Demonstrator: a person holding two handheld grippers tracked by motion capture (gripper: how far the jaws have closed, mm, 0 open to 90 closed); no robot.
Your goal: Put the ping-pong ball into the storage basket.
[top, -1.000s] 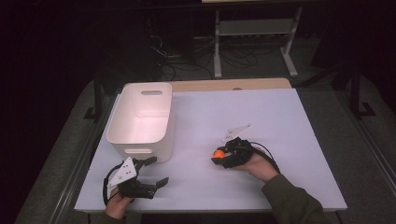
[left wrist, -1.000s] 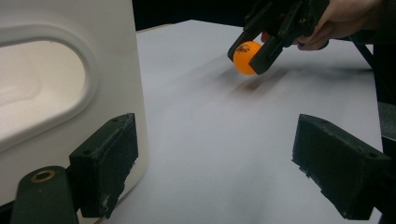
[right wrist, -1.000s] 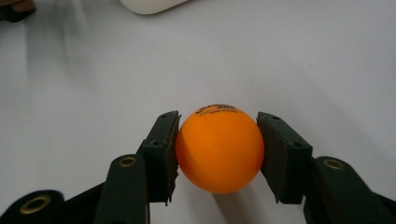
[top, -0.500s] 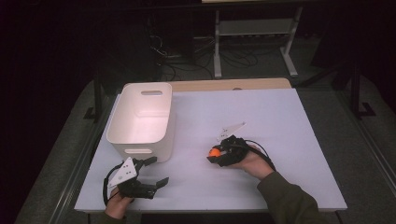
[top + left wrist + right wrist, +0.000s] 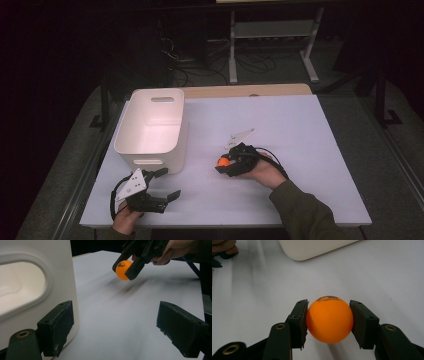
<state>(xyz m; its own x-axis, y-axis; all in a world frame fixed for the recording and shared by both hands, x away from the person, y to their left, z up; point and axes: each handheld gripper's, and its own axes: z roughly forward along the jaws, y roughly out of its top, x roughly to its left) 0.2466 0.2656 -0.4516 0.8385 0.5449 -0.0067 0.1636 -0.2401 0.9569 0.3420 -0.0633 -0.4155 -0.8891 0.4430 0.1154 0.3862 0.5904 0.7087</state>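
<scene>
Compared with a second ago, the right gripper has shifted a little to the left over the bench, toward the bin, and it carries the orange ball with it. Its jaws are closed on the ball, one pad on each side, and in the left gripper view the ball seems to hang just above the white surface, though I cannot say for sure that it is lifted. I judge that the pick is done and the carry to the bin is only beginning, since ball and bin are still well apart. The left gripper has not moved; it rests at the near left of the bench, just beside the near wall of the bin, with its jaws wide apart and nothing between them. Some things are hard to read: the inside of the bin is partly hidden by its own near wall, so its floor below that wall cannot be checked; the small print on the ball is too fine to read; and the room behind the bench is dark, with only a metal stand and cables to make out.
</scene>
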